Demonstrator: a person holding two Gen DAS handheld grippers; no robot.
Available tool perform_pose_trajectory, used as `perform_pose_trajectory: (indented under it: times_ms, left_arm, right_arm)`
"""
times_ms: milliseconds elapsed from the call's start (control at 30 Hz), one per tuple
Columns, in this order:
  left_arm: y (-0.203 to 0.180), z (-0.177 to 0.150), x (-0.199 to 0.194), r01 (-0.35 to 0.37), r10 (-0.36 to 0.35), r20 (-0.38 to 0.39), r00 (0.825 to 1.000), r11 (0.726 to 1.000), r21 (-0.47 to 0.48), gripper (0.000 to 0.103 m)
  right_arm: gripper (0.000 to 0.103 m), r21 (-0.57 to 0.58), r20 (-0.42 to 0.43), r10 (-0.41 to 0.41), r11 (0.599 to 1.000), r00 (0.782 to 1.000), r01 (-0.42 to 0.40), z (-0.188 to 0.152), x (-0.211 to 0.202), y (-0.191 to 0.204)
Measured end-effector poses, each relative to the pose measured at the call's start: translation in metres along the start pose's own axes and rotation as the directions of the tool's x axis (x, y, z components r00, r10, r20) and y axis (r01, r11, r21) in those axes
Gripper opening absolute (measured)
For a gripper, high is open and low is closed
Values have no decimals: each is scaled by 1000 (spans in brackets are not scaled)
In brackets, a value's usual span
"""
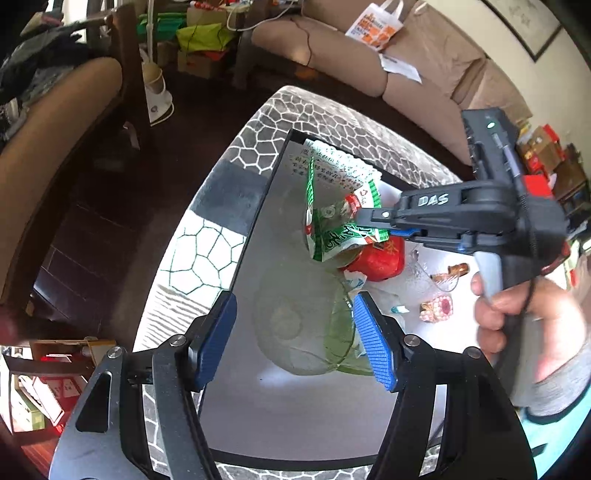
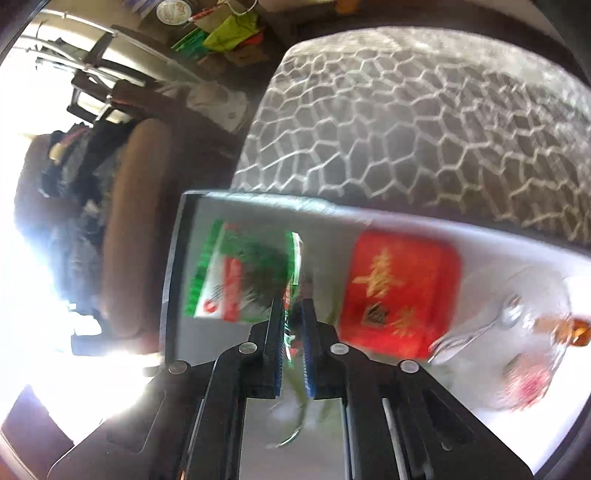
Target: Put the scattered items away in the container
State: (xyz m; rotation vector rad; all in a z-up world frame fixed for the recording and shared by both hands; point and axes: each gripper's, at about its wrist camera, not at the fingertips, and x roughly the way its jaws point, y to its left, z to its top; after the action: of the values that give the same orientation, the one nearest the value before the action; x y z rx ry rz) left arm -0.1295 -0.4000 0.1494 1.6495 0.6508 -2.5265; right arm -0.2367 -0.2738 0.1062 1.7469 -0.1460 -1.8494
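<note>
Counting the loose items on the white tabletop (image 1: 295,406): one green-and-white snack wrapper (image 1: 332,236), one red packet (image 1: 380,258) with gold characters too blurred to read, one clear glass bowl (image 1: 299,321), two small wrapped sweets (image 1: 437,308) and one small teal-and-white scrap (image 1: 400,309).

The right gripper (image 1: 360,218) is clenched on the wrapper, its fingers pinching an edge of the green-and-white film so that the wrapper hangs crumpled just above the bowl and beside the red packet. A hand (image 1: 517,317) in a grey sleeve grips its handle, and the gripper's side reads "DAS". From the right wrist view the same fingers (image 2: 277,343) stand nearly together with a sliver of green film between them; that view is motion-blurred.

The left gripper (image 1: 295,339) is released, its blue pads (image 1: 218,339) spread on either side of the bowl's near rim and not touching it.

The tabletop has a dark frame and stands on a grey rug (image 1: 332,118) with a white cell pattern. Around it are a dark wood floor, a beige sofa (image 1: 406,55) with a printed orange-and-white tote bag (image 1: 376,26), and stacked boxes. Printing on the wrapper is not legible.
</note>
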Motion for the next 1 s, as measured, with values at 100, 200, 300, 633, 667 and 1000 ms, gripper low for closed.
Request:
perform_pose_trajectory:
  times_ms: [100,200,300,633,667,1000]
  left_arm:
    - [0,2,1,16,-16,0,1000,1000,-14,63]
    - [-1,-1,1,22,-22,0,1000,1000,-17,63]
    - [-1,-5,-1,36,-36,-4,999,999,-28,63]
    - [-44,-63,-33,18,-26,76,997,995,102,77]
    - [-52,-71,-36,13,-24,92,995,993,121,84]
    - [-143,-154,-46,94,-118,110,987,975,202,93]
  right_arm:
    - [14,-9,18,50,999,999,-50,-2,4,-4]
    - [34,-61,48,8,998,999,-5,-8,-9,-2]
    - [65,-87,137,13,996,990,-1,-15,-45,-8]
    - [64,-175,222,79,984,972,-40,-97,-152,-44]
    - [64,-176,231,83,983,969,-42,-108,-162,-50]
    - [65,-118,322,21,993,946,18,-223,-243,-134]
